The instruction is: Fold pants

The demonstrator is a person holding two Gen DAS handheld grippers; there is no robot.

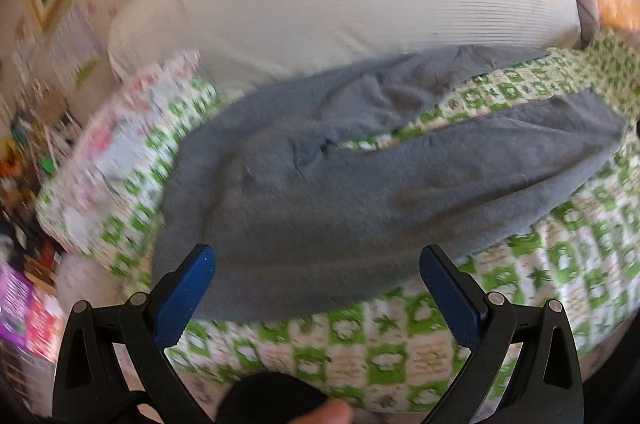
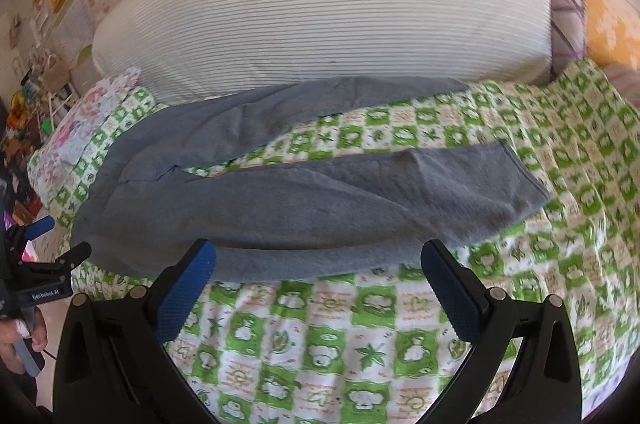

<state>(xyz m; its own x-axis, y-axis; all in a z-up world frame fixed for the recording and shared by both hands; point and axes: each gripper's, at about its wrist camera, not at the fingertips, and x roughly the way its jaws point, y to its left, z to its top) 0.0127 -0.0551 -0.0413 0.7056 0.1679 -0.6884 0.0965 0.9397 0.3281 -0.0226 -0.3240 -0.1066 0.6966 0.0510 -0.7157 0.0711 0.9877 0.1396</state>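
Only one legible txt is showing: "GenRobot.AI", in white on the black body of the left gripper (image 2: 60, 236), sitting at the left edge of the right wrist view. Orange marks on the green-and-white bedspread (image 2: 360, 344) squares are looking like lettering, but too blurred to read.

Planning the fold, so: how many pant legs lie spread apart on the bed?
2. The far leg runs along the white pillow; the near leg lies closer to the grippers, on the green quilt.
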